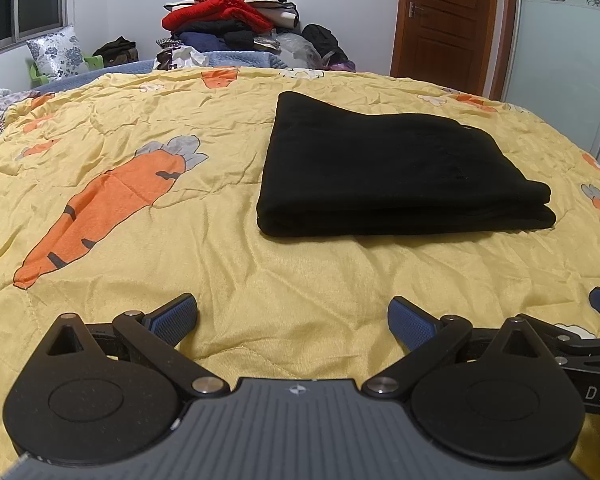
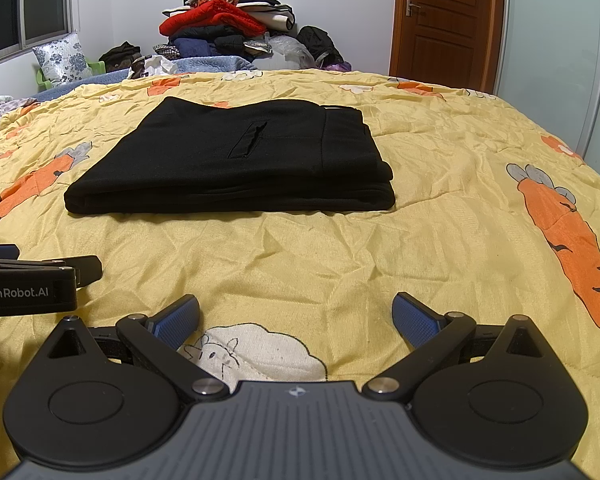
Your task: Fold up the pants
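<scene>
The pants [image 2: 228,160] lie folded into a compact black rectangle at centre frame on the quilt [image 2: 340,248], layers stacked, the near edge even. In the left wrist view the stack sits right of centre.

The left gripper [image 1: 293,320] is spread wide and holds nothing. The right gripper [image 2: 296,316] is likewise wide apart and empty. Both sit low in frame, well apart from the garment.

Judgement: folding looks complete. Any remaining step is a light squaring of the right edge, where the layers appear slightly offset, though the dark cloth hides detail. Press flat rather than pinch, so the stack is not dragged.

The clothes pile [image 2: 224,20] at upper centre, the pillow [image 2: 62,60] at upper left and the door [image 2: 446,20] at upper right are far off. Nothing obstructs.
</scene>
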